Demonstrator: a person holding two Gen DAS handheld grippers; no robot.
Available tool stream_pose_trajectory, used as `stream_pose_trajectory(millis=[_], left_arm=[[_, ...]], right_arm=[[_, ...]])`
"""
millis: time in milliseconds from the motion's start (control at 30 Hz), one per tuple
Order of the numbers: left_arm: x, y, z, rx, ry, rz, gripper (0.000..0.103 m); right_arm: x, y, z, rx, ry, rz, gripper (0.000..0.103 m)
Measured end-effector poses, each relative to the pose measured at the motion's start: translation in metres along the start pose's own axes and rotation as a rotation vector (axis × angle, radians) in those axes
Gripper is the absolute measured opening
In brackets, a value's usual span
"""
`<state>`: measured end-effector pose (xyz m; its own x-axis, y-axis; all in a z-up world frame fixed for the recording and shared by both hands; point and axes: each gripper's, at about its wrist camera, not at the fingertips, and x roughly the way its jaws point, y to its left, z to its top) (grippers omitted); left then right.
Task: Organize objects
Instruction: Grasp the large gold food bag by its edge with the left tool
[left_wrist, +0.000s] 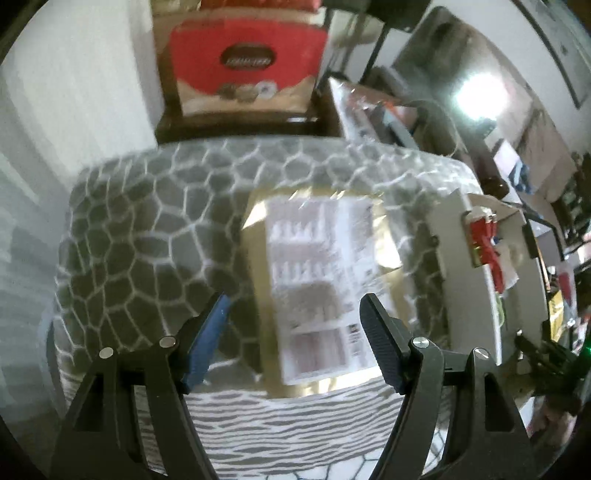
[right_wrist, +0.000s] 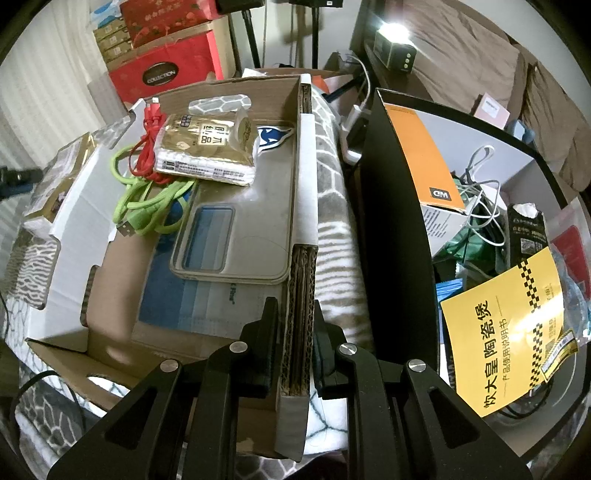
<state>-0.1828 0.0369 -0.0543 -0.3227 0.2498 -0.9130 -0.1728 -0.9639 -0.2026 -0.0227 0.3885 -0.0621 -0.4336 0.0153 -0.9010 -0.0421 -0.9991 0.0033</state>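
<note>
Mostly pebble-print blanket (left_wrist: 147, 229) | red boxes (left_wrist: 247, 62) behind | right tongs (right_wrist: 295, 328) clamp cardboard box (right_wrist: 297, 295)

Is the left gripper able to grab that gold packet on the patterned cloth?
Probably yes. The left gripper is open and the gold packet lies flat on the patterned cloth just ahead of its fingers, nothing between. The view is blurry, so it's hard to be sure.

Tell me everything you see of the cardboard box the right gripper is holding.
The cardboard box is a shallow, open tray of brown corrugated board with white outer faces and torn flaps. It rests on a grey patterned blanket. The right gripper is shut on its near right wall. Inside lie a grey tray, green cable, red cable and gold packet.
</note>
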Motion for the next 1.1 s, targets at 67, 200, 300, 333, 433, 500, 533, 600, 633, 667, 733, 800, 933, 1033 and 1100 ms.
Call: stream_pose_trajectory(millis=[67,200,300,333,433,500,533,600,633,667,733,800,933,1033,1100], left_arm=[[0.005,0.006,-0.005,-0.025,0.017,-0.03,0.07],[0.009,0.008,-0.014,-0.047,0.034,-0.101,0.062],[0.013,0.004,-0.016,-0.036,0.032,-0.088,0.043],[0.013,0.004,-0.016,-0.034,0.021,-0.079,0.032],[0.009,0.009,-0.012,-0.054,0.0,-0.087,0.017],[0.006,0.013,-0.011,-0.069,-0.009,-0.107,0.014],[0.005,0.014,-0.011,-0.071,-0.013,-0.115,0.013],[0.0,0.015,-0.011,-0.072,-0.026,-0.136,0.012],[-0.002,0.015,-0.011,-0.071,-0.03,-0.145,0.012],[-0.004,0.015,-0.01,-0.071,-0.036,-0.153,0.011],[-0.012,0.015,-0.008,-0.07,-0.052,-0.174,0.01],[-0.021,0.015,-0.006,-0.069,-0.068,-0.192,0.01],[-0.039,0.015,-0.001,-0.066,-0.092,-0.238,0.008],[-0.05,0.011,0.002,-0.056,-0.109,-0.26,0.008],[-0.061,0.005,0.003,-0.042,-0.12,-0.282,0.008]], right_arm=[[0.0,0.0,0.0,0.0,0.001,-0.001,0.016],[0.0,0.0,0.001,-0.001,0.001,-0.004,0.016],[0.001,0.0,0.001,-0.002,0.001,-0.006,0.016],[0.001,0.0,0.001,-0.002,0.0,-0.005,0.016],[0.001,0.0,0.002,-0.002,-0.002,-0.005,0.016],[0.0,0.0,0.001,-0.008,-0.004,-0.01,0.016],[0.0,0.001,0.001,-0.015,-0.008,-0.014,0.016],[-0.001,0.003,0.001,-0.028,-0.015,-0.019,0.016],[-0.001,0.004,0.001,-0.032,-0.017,-0.021,0.016],[-0.001,0.004,0.001,-0.033,-0.019,-0.022,0.016],[-0.001,0.004,0.001,-0.036,-0.023,-0.019,0.016],[-0.003,0.006,0.001,-0.045,-0.031,-0.017,0.016],[-0.005,0.011,0.001,-0.061,-0.04,-0.001,0.016],[-0.001,0.013,0.001,-0.058,-0.031,0.005,0.016],[0.0,0.013,0.001,-0.05,-0.029,0.005,0.016]])
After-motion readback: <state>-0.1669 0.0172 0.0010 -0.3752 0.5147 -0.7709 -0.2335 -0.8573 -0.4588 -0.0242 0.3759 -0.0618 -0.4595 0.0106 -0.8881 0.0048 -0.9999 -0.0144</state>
